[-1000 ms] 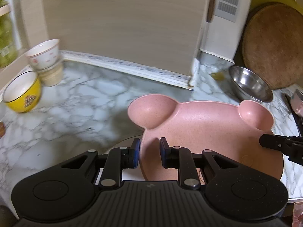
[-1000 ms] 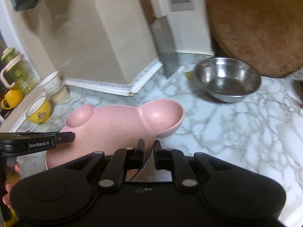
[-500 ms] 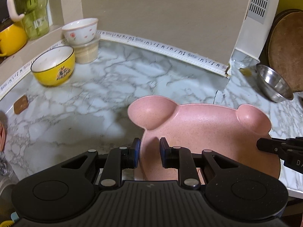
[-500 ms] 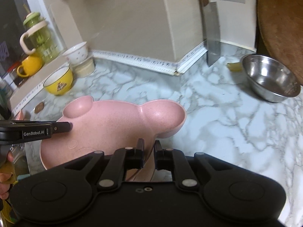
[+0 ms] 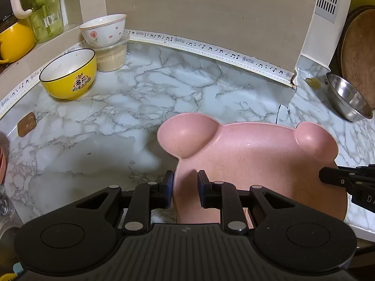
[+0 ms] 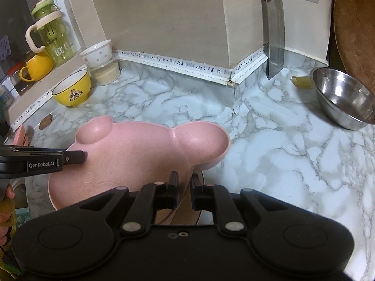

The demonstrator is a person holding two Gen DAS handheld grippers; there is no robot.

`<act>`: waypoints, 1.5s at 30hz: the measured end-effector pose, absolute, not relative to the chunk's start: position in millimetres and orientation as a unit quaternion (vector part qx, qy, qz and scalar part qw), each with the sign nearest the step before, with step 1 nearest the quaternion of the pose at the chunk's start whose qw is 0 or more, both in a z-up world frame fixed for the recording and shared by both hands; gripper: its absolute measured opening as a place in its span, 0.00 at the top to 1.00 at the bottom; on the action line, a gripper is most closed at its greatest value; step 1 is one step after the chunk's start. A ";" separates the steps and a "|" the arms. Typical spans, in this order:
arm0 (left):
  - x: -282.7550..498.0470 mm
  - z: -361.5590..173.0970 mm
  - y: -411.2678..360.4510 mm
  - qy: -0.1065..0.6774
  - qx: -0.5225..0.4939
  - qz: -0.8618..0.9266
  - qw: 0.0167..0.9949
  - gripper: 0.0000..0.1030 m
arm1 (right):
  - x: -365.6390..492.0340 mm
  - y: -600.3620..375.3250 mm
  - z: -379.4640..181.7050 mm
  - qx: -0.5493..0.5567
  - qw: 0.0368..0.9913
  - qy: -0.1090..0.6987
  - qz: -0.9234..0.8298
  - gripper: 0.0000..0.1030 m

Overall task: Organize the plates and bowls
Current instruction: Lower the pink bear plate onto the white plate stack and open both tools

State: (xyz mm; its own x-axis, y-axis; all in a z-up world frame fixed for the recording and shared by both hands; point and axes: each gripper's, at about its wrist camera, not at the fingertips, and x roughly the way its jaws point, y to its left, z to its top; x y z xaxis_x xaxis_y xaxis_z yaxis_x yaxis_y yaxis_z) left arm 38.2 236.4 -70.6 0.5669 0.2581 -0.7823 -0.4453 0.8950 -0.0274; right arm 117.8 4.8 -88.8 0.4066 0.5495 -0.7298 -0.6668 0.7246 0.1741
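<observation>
Both grippers pinch the pink bear-shaped plate (image 5: 260, 161) by its near rim — left gripper (image 5: 185, 188) and right gripper (image 6: 184, 190) — holding it over the marble counter (image 5: 140, 103). Still unsorted: 2 bowls ahead-left, 1 steel bowl (image 6: 344, 98) far right.

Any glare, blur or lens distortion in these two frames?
Left wrist: sharp, fisheye bends the trim strip; pink plate shadows the counter. Right wrist: sharp too; glare spots in the steel bowl, cleaver reflective.
</observation>
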 end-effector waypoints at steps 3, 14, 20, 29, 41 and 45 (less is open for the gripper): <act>39.6 -72.7 236.2 0.421 -0.107 0.203 0.878 0.80 | 118.6 7.9 -92.9 -0.079 0.835 0.408 0.360 0.88; 43.4 -73.0 233.3 0.416 -0.098 0.201 0.882 0.80 | 117.8 13.1 -98.7 -0.098 0.837 0.407 0.352 0.85; 42.7 -73.1 232.5 0.415 -0.100 0.199 0.882 0.80 | 116.0 11.8 -93.8 -0.092 0.840 0.412 0.342 0.76; 33.2 -68.4 231.3 0.408 -0.102 0.194 0.886 0.80 | 112.4 -0.6 -81.6 -0.080 0.843 0.408 0.342 0.63; 12.6 -43.3 212.2 0.380 -0.092 0.180 0.903 0.79 | 95.5 -12.5 -61.0 -0.068 0.848 0.384 0.359 0.51; 7.2 -29.3 200.3 0.366 -0.090 0.168 0.911 0.79 | 89.3 -17.0 -51.4 -0.064 0.851 0.372 0.366 0.46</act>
